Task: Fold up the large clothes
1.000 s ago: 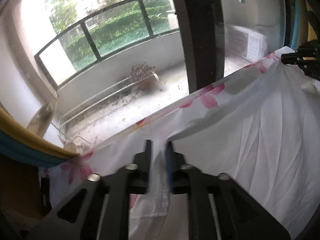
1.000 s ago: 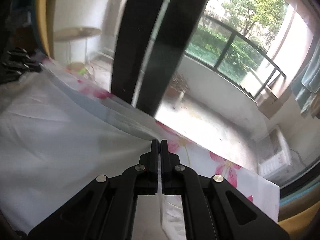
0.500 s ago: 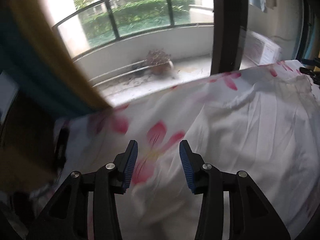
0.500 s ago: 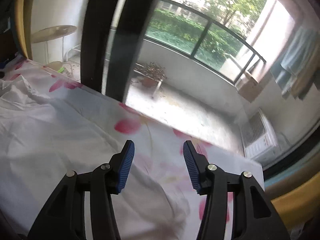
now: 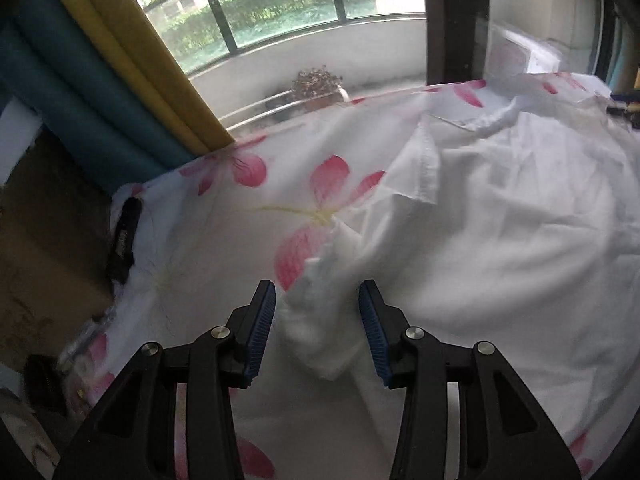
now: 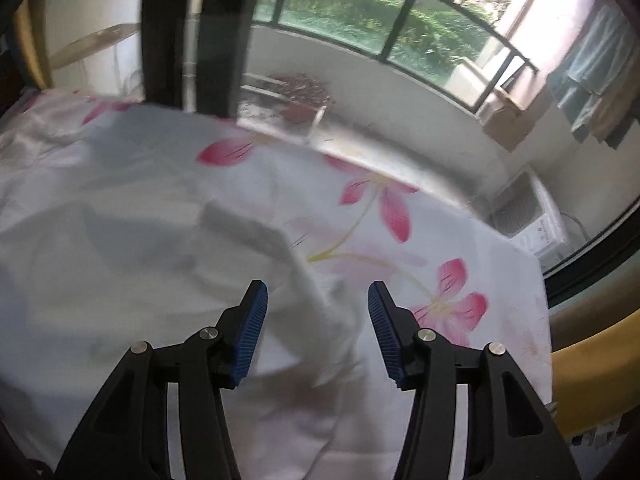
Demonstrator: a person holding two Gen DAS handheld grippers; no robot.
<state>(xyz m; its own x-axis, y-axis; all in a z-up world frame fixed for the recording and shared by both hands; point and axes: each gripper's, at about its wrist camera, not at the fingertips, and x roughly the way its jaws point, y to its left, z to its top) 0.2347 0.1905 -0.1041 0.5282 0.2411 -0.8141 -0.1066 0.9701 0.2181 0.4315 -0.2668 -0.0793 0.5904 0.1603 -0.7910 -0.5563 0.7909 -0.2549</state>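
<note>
Both grippers had released the white garment [image 5: 500, 216]; left gripper [image 5: 316, 320] and right gripper [image 6: 316, 320] stood wide open, empty, fabric bunched at 12 o'clock.

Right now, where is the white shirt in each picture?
Left wrist: the shirt fills the right half, a bunched corner between the open left gripper fingers.
Right wrist: the shirt fills the left half, blurry, running under the open right gripper.
Shared landmark: the potted plant outside the window.
</note>
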